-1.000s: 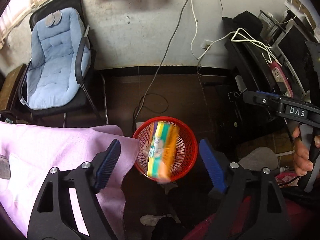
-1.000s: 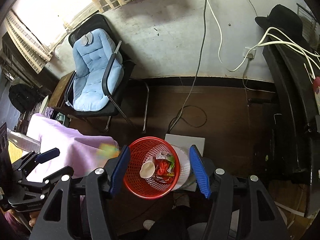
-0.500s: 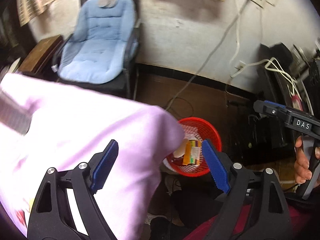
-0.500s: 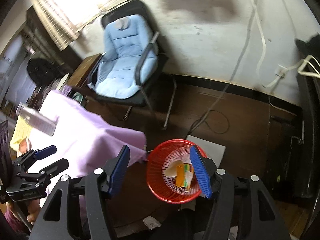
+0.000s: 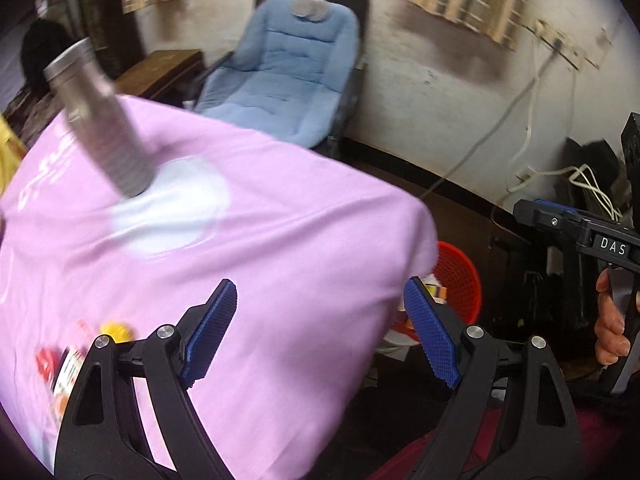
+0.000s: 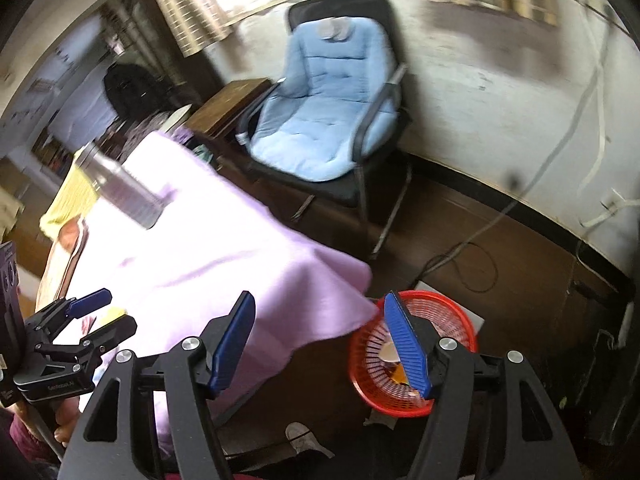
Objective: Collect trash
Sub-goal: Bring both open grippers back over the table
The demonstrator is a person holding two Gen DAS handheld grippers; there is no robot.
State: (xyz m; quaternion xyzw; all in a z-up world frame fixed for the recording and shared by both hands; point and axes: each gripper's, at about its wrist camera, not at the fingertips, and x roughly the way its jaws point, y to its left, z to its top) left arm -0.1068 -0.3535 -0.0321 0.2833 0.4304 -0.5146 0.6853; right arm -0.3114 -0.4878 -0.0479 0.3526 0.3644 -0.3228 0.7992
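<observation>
Trash waits on the pink cloth

The left gripper (image 5: 318, 326) is wide open and empty, nearer the wrappers (image 5: 68, 364) low on its left (blurry ones). The right gripper (image 6: 320, 340) gapes empty by the red basket (image 6: 456, 320).
</observation>
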